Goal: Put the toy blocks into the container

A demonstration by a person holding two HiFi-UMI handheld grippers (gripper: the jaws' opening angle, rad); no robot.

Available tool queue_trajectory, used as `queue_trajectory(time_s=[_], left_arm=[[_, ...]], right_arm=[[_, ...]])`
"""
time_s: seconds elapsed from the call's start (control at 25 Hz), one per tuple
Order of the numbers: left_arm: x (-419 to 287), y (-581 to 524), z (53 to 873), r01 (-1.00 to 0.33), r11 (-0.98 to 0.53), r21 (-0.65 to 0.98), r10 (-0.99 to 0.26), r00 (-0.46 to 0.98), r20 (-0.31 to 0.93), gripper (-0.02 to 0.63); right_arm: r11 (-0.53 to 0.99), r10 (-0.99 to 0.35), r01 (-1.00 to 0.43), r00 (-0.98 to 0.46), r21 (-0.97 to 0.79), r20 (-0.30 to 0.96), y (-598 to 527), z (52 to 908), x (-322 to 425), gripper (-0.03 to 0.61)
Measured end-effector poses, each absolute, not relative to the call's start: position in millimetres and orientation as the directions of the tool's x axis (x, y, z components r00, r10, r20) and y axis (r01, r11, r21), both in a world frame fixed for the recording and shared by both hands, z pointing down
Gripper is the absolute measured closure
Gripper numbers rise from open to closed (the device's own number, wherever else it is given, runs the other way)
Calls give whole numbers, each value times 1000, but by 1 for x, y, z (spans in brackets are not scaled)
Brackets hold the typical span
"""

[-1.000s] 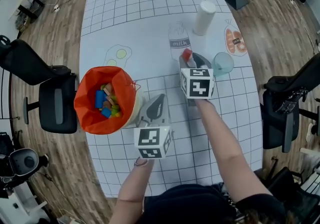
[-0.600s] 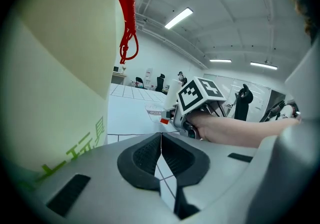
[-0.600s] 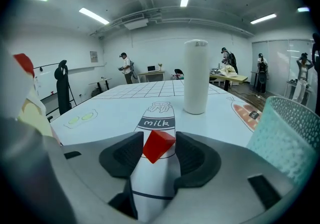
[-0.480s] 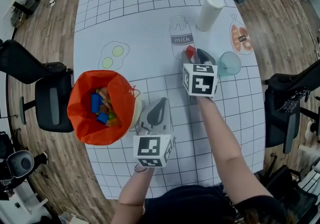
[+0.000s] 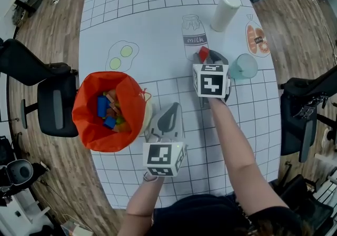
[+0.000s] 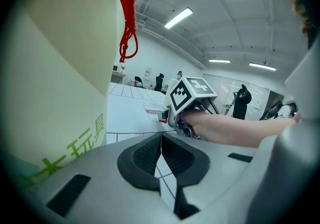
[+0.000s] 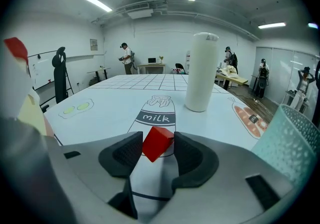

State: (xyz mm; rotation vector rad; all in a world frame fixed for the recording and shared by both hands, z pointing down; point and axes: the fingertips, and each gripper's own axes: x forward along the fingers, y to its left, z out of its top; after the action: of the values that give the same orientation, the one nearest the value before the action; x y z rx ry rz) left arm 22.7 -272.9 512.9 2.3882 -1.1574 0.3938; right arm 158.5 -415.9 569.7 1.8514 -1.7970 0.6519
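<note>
A small red block lies on the table mat at the foot of the milk drawing. My right gripper is low over it. Its jaws have just been opening and now stand open, one on each side of the block. The container is a cream bucket lined with an orange bag, at the left, with several coloured blocks inside. My left gripper rests just right of the bucket wall, shut and empty.
A white cylinder stands beyond the right gripper. A teal cup stands close on its right. Black office chairs flank the table on both sides. Egg and salmon drawings are printed on the mat.
The right gripper has sunk a little around the red block, which stays on the mat. The left gripper and the bucket keep their places.
</note>
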Motion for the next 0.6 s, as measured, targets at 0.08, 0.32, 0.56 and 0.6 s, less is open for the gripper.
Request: queue_trajectory(time_s=[0.08,0.32,0.56,0.6], left_arm=[[22,-272,511,-793,-544,274,-663,606,439,587],[20,-266,506,-794,-542,275,-663,605,440,588],[22,-261,496,-791,-551,266,-670,609,424,586],[23,-260,493,-790,-553,263,-671,610,420,588]], right_arm=[[-24,-776,-1000,24,8,631,-415,569,159,377],[-9,-783,-999,-17,-39,621,-411,565,160,392],[-8,-786,-998,-33,-64,618,-400,562,161,405],[-5,-787,-998,-34,-61,615,-397,560,162,407]])
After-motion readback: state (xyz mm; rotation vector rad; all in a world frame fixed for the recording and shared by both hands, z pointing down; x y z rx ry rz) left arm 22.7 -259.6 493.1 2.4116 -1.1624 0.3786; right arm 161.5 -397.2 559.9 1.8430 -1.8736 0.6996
